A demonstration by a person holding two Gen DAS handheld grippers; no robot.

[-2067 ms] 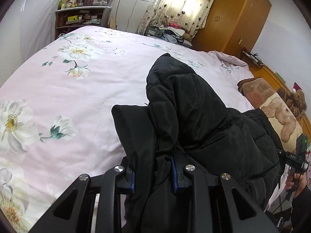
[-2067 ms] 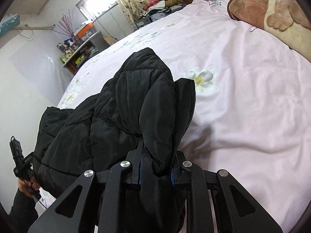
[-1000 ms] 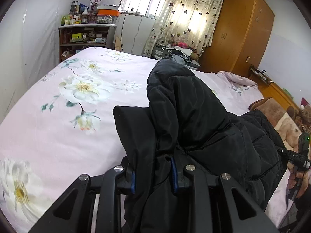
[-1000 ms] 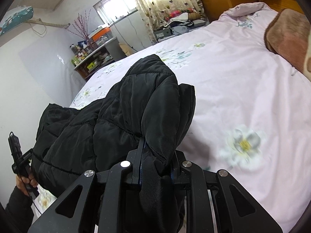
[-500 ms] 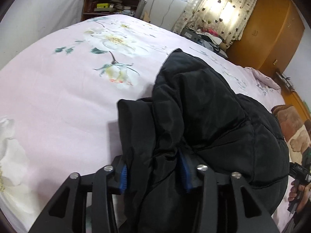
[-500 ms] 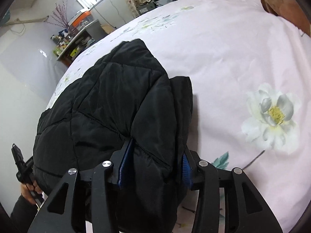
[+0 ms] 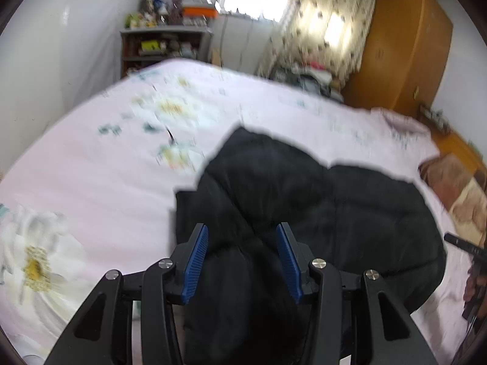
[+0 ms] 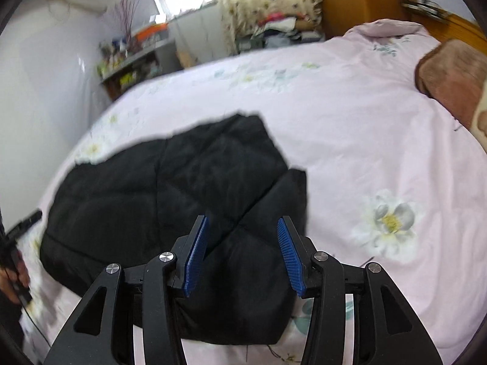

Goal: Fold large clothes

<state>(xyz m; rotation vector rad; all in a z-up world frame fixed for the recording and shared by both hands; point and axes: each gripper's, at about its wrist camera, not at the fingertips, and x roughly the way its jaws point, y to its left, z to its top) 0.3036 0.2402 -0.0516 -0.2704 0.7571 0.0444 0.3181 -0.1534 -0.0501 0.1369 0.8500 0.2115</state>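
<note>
Black puffer jacket [image 7: 319,213] lies spread on the bed [image 7: 91,182], filling the lower middle and right of the left wrist frame; in the right wrist view the same jacket [image 8: 170,194] covers the left and lower middle of the frame. Its quilted panels look flattened against the pink floral bedspread, with one squared flap sticking out at its upper edge.

Left gripper [image 7: 242,255] has its fingers [image 7: 196,261] spread apart, blue ribbed pads facing each other with jacket fabric seen between them; neither pad presses on the cloth. Right gripper [image 8: 242,251] is likewise parted, its fingers [image 8: 289,255] standing wide over the jacket's near corner without clamping it. Whether either gripper touches the fabric below cannot be told.

At the far right edge of the left wrist frame a sliver of the other gripper shows, and at the far left edge of the right wrist frame a hand [image 8: 13,276] holds a dark handle.

Both views are blurred. A brown pillow [image 8: 450,91] sits at the right edge of the bed. Behind the bed are a cluttered shelf [image 7: 161,45], a patterned curtain [image 7: 328,27] and an orange wooden wardrobe [image 7: 404,48] in the upper right.
</note>
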